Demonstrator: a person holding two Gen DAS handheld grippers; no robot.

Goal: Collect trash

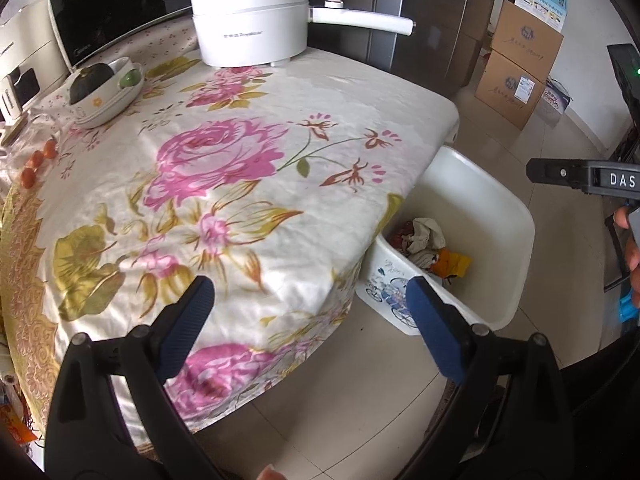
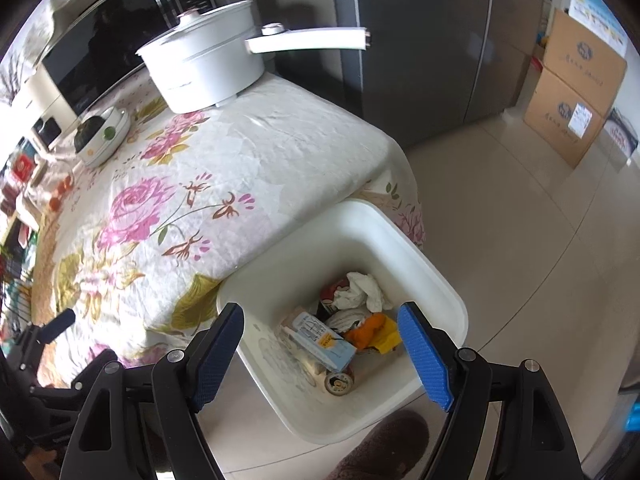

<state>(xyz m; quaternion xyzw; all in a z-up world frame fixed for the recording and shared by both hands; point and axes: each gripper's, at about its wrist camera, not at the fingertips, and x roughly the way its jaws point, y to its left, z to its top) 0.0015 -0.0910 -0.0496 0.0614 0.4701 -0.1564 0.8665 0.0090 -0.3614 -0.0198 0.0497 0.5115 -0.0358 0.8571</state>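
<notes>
A white trash bin (image 2: 436, 280) stands on the floor beside the table; it also shows in the left wrist view (image 1: 516, 216). It holds crumpled tissue (image 2: 360, 290), a carton (image 2: 320, 338), an orange wrapper (image 2: 370, 330) and a can (image 2: 339, 383). My right gripper (image 2: 320, 344) is open and empty, directly above the bin. My left gripper (image 1: 308, 316) is open and empty, over the table's near corner by the bin. The right gripper's body (image 1: 580, 178) shows at the right edge of the left wrist view.
The table carries a floral cloth (image 1: 240, 168), a white electric pot (image 1: 252, 24) with a long handle, a bowl with a dark fruit (image 1: 104, 88) and small tomatoes (image 1: 36, 162). A microwave (image 1: 112, 4) stands behind. Cardboard boxes (image 2: 576, 92) and a grey fridge (image 2: 420, 40) stand on the tiled floor.
</notes>
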